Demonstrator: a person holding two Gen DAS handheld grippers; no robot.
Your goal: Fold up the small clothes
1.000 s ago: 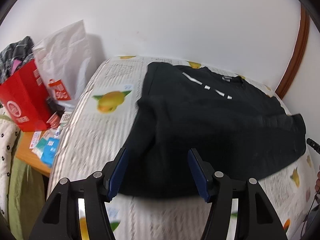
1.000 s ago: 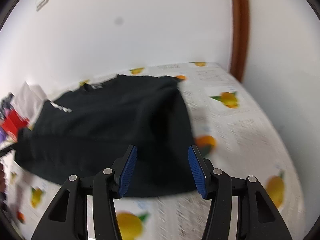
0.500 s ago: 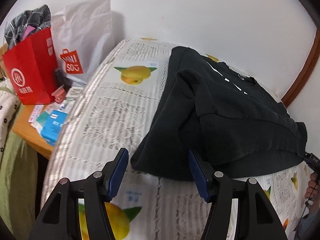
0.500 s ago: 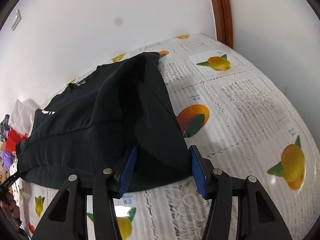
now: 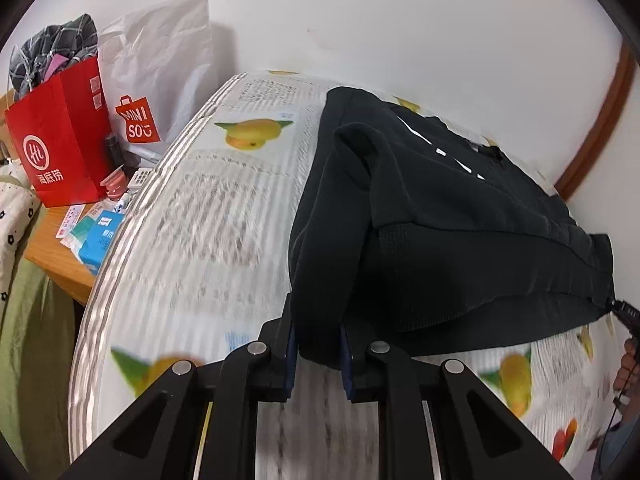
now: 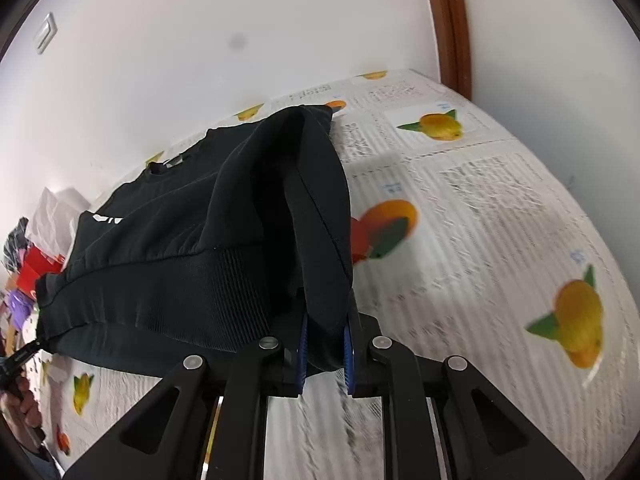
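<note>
While both jaws are closing, left gripper (image 5: 318,354) and right gripper (image 6: 325,354) pinch black sweatshirt (image 5: 460,216) corners; shallow bite risks slip.

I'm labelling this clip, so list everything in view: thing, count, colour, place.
sweatshirt: one, black, white marks, on the table, near corners pinched
tablecloth: one, white, fruit print, covering the table
paper bag: one, red, side desk
plastic bag: one, white, beside the red bag
small packets: several, blue and white, side desk
door frame: one, brown, far corner
left gripper: black, blue pads, jaws closing on the sweatshirt
right gripper: same, jaws closing on the sweatshirt
</note>
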